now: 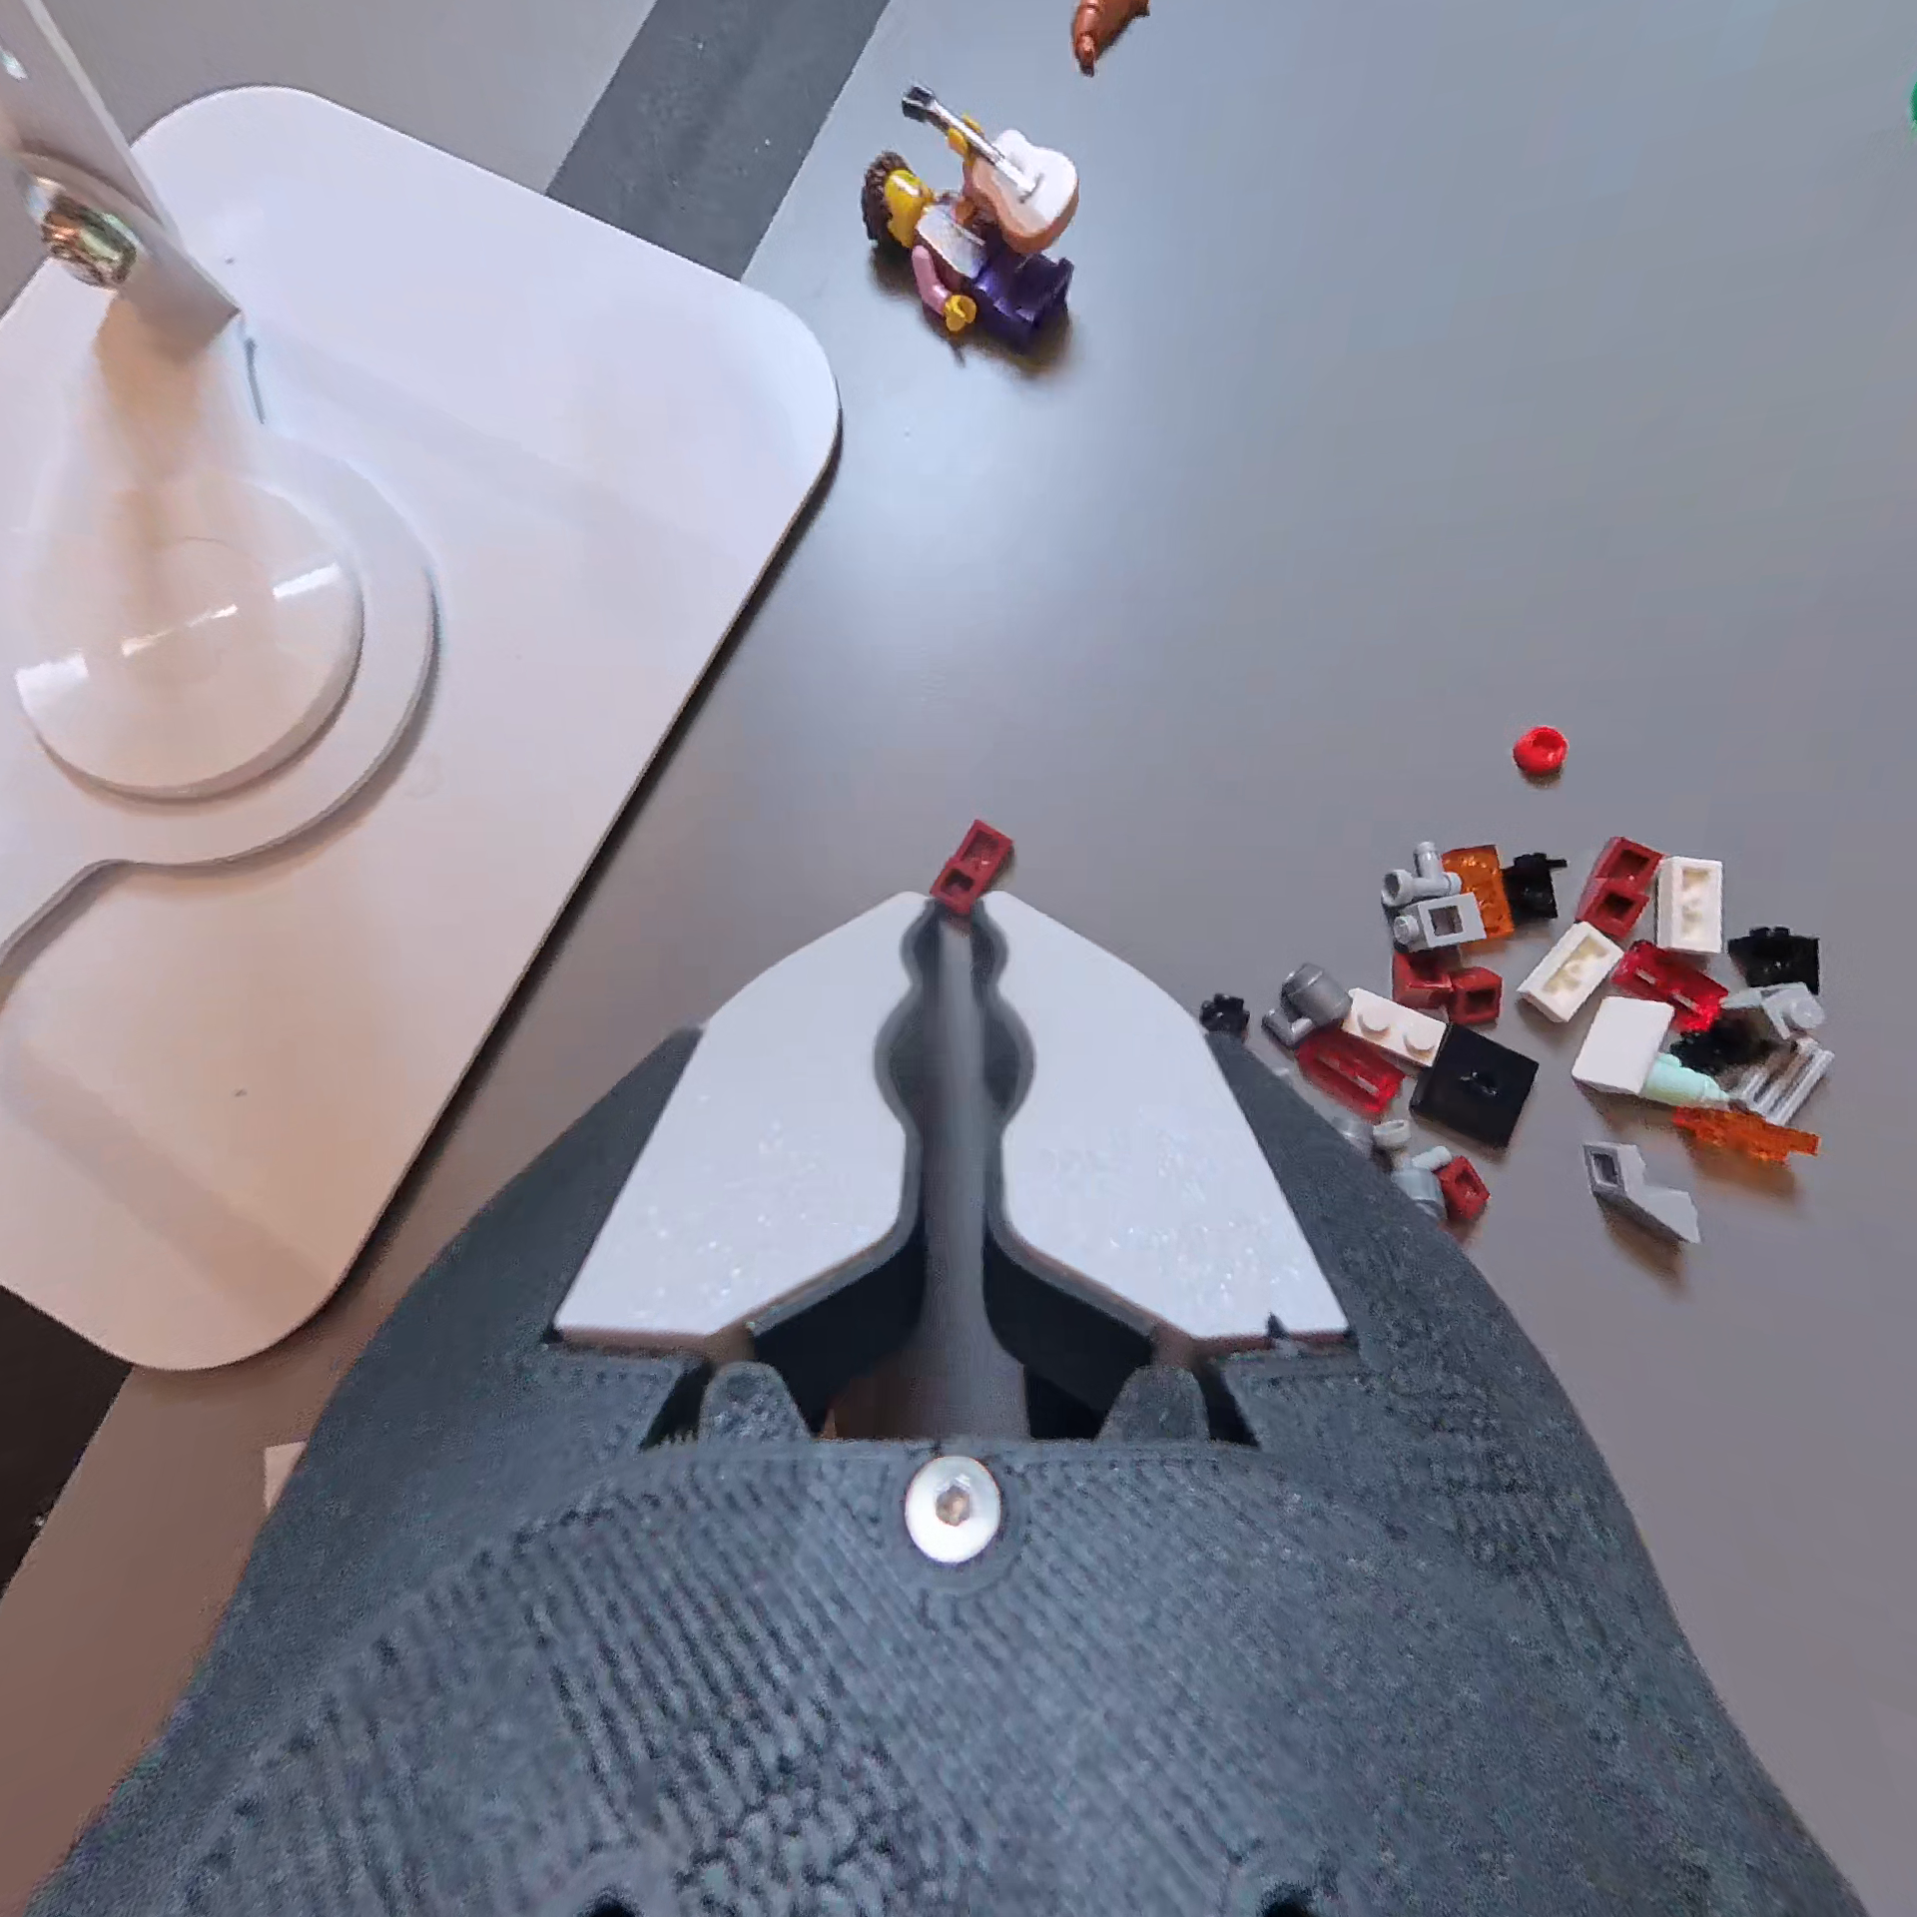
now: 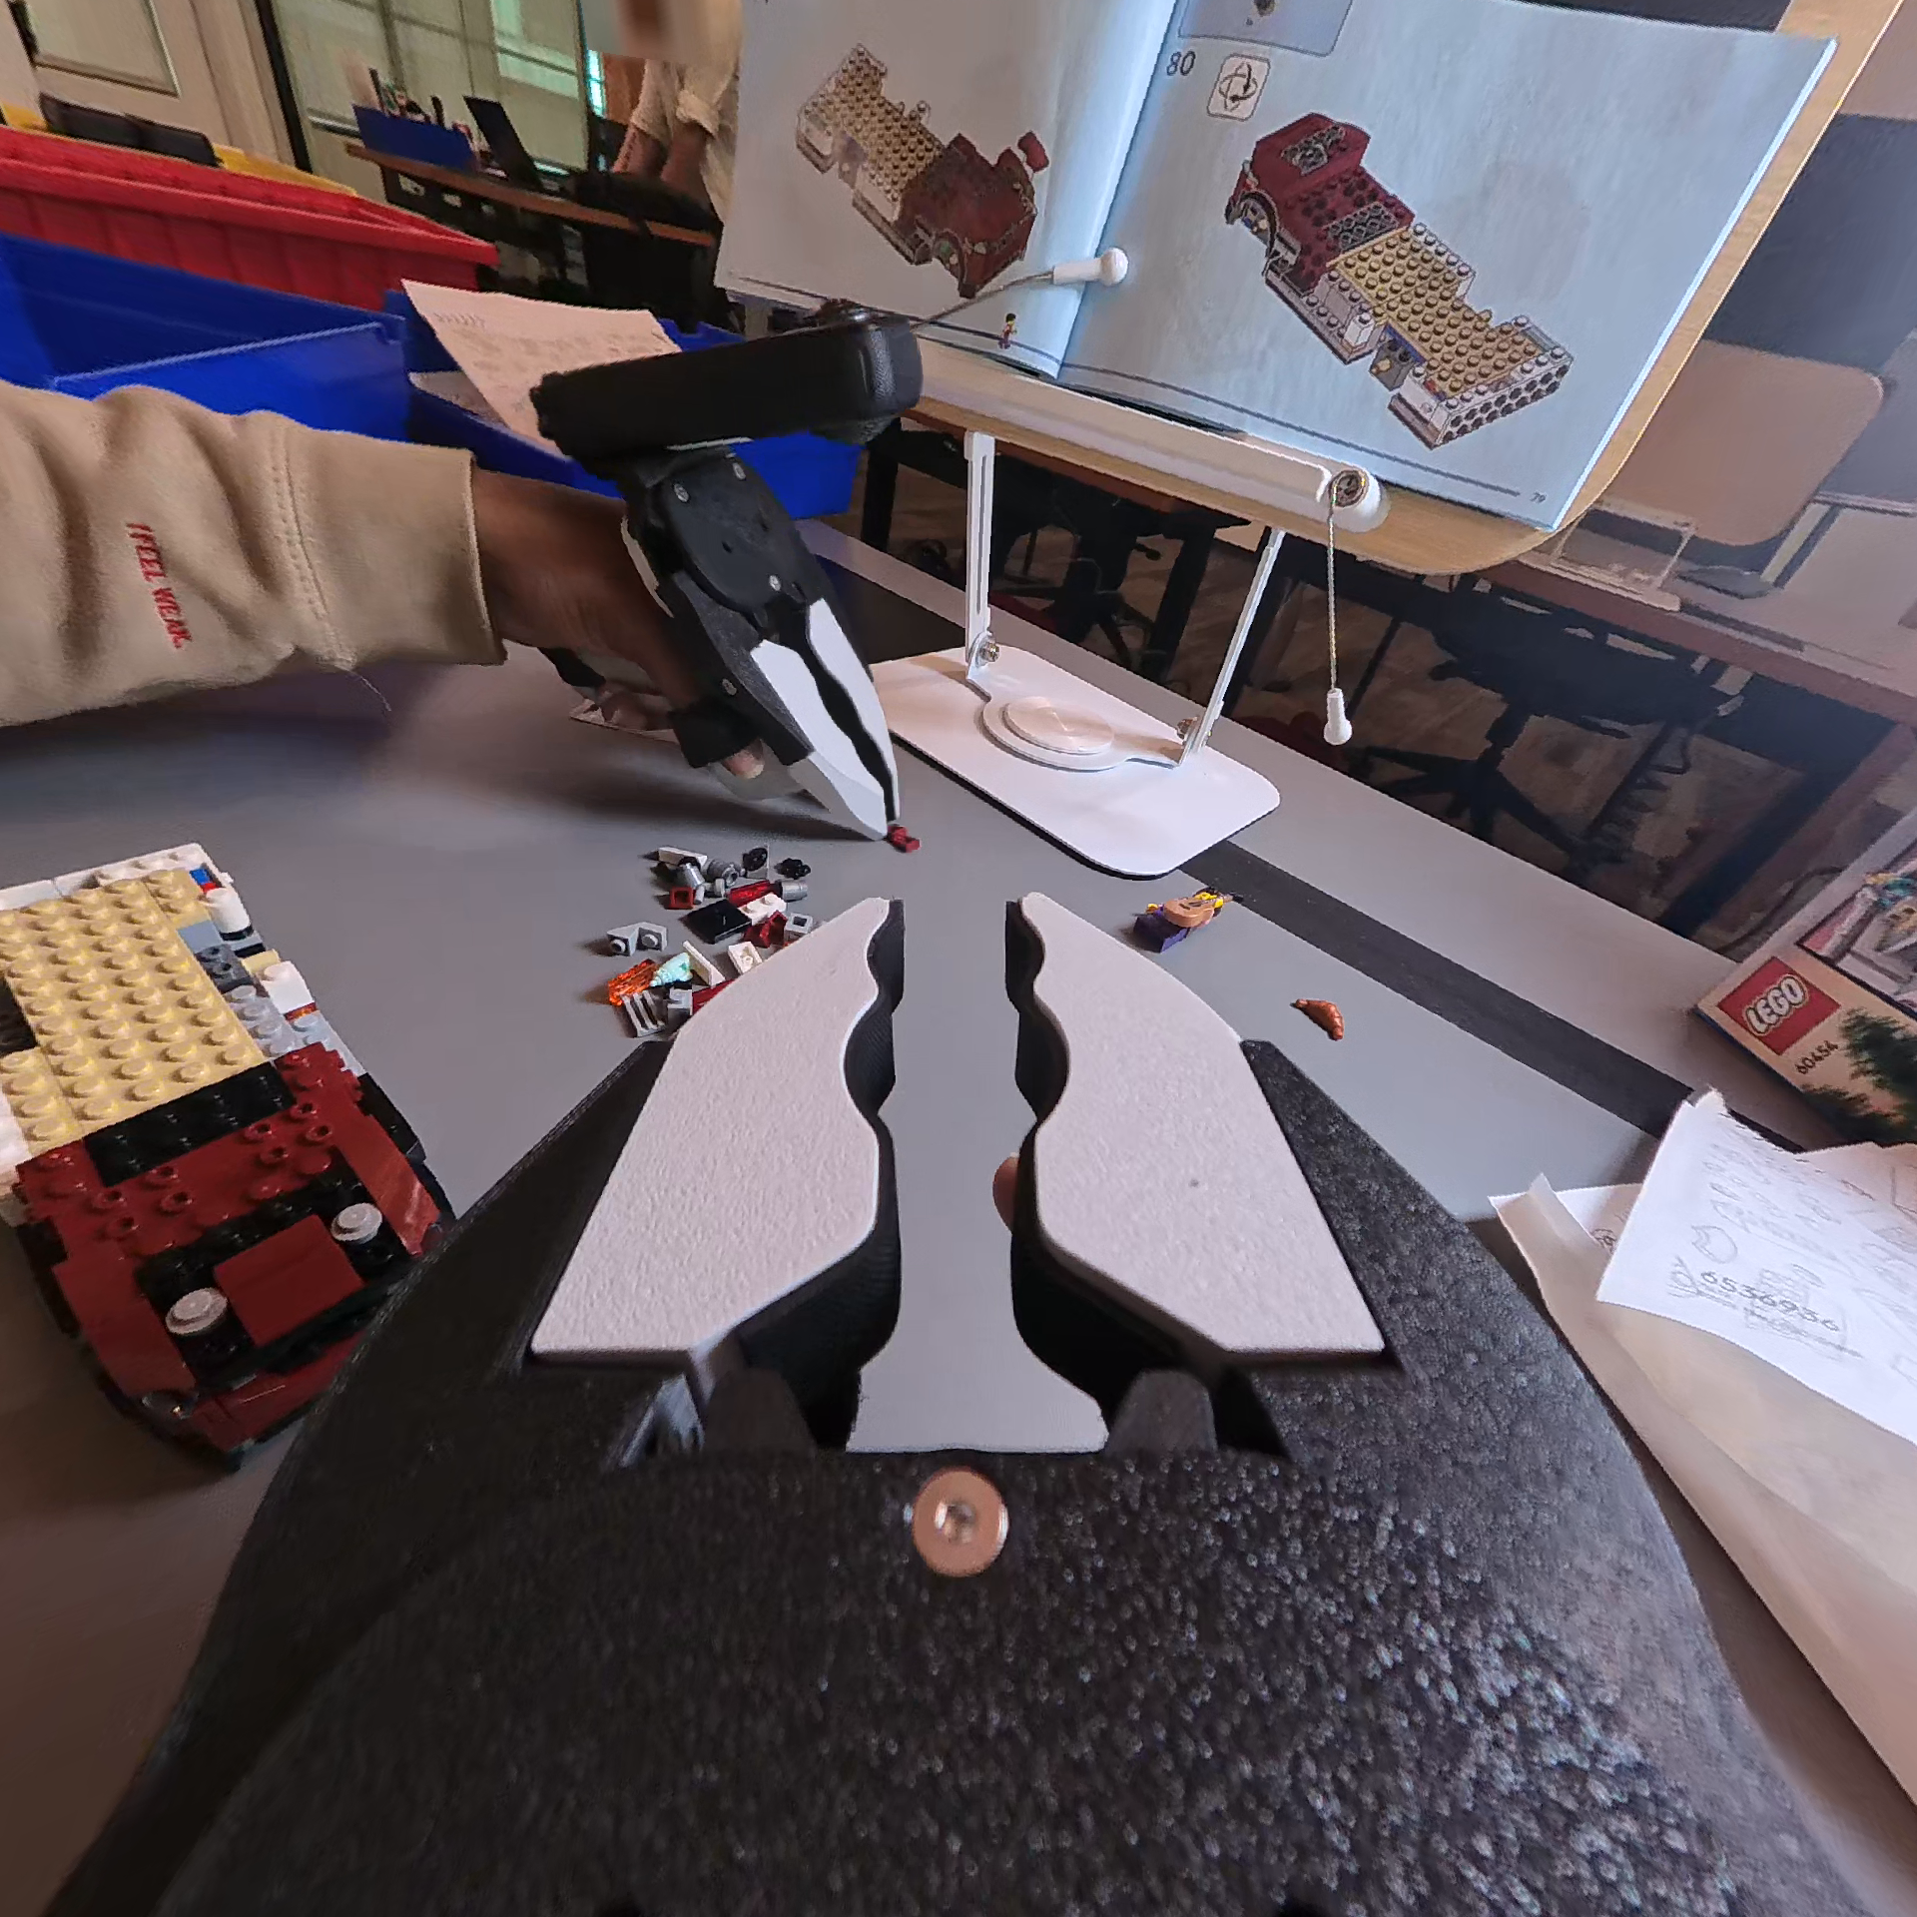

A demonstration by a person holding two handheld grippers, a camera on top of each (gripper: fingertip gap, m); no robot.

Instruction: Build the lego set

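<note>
Left hand-held gripper (image 1: 960, 905): tips nearly together, pinching one end of a dark red brick (image 1: 971, 864) low over the grey counter (image 1: 1349, 467). Loose brick pile (image 1: 1556, 996) at 3 o'clock, toy figure with guitar (image 1: 980, 223) at 12, white stand base (image 1: 415, 519) at 10. Right hand-held gripper (image 2: 954, 908): fingers apart, nothing between, above the counter; part-built brick model (image 2: 176, 1120) at 9 o'clock
</note>
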